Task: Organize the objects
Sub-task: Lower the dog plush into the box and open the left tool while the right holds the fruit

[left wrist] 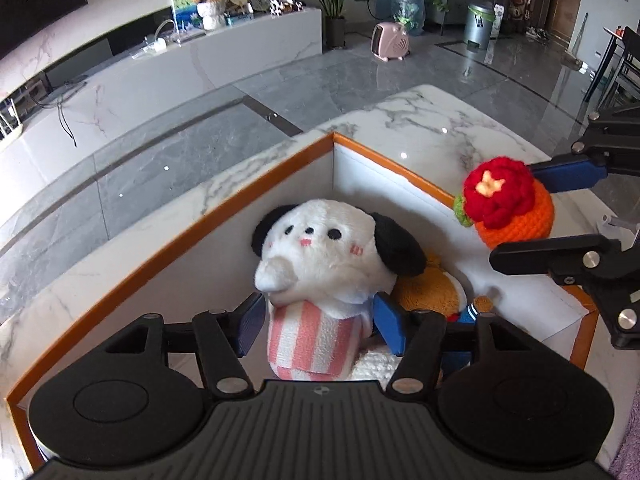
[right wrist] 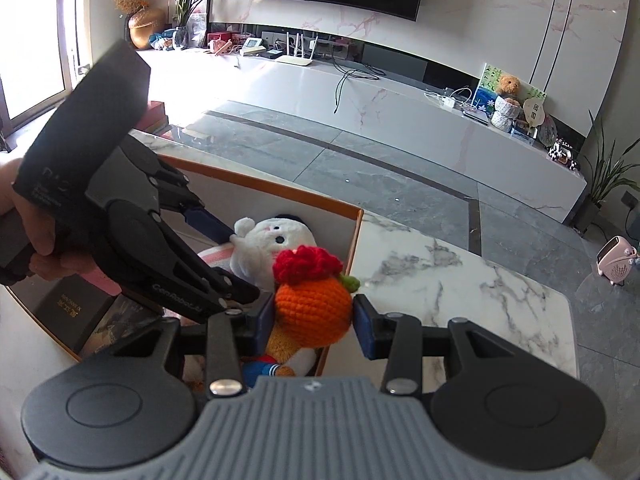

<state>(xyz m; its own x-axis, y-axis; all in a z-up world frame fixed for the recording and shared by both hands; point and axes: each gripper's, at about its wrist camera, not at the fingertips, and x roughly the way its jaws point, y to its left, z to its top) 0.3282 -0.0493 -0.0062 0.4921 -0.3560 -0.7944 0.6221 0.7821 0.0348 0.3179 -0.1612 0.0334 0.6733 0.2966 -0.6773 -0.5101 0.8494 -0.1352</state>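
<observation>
White plush dog, low centre of the left wrist frame: your left gripper pinches its pink-striped body, blue pads pressed into both sides, head upright in the far corner of the orange-rimmed box. It sits on an orange plush already down there, so likely being seated, not lifted. Crocheted orange with red flower, centre of the right wrist frame: your right gripper clamps it across the middle, hanging over the box's right edge, above the pile, probably queued to drop in. Left tool slants down from upper left of that frame; right approaches level.
</observation>
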